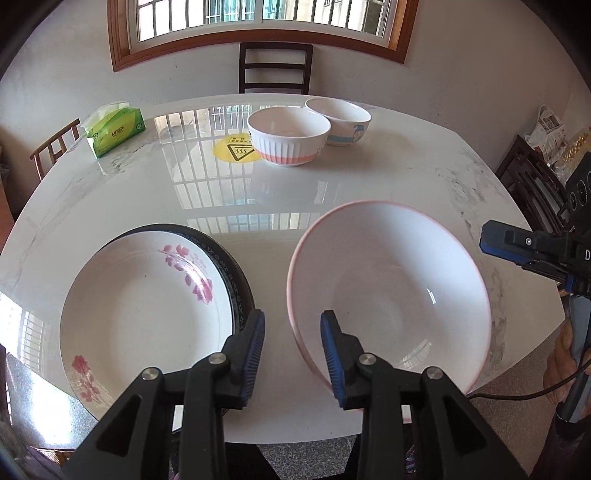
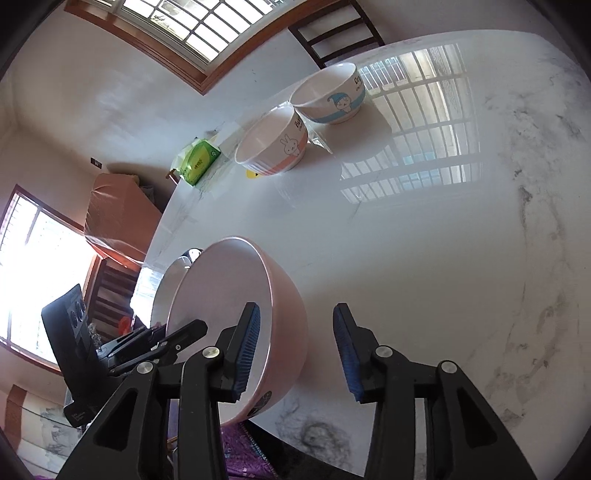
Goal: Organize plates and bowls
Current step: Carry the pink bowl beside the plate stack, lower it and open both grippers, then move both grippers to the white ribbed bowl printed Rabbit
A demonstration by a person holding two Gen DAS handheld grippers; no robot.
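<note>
You're facing a wide wood-framed window point(image 1: 266, 14) in a pale wall point(image 1: 461, 74), daylight mirrored in bars on the glossy white marble bench point(image 1: 369, 177). A dark slatted chair point(image 1: 275, 68) stands beyond its far edge and another chair point(image 1: 55, 147) at its left. Speckled grey floor point(image 1: 303, 458) lies beneath.

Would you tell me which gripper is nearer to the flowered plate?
Left. The left gripper sits beside the flowered plate, while the right gripper is beyond the pink bowl.

A green tissue pack point(image 1: 114, 127) lies on the marble table point(image 1: 369, 177) near a yellow sticker point(image 1: 236, 149).
</note>
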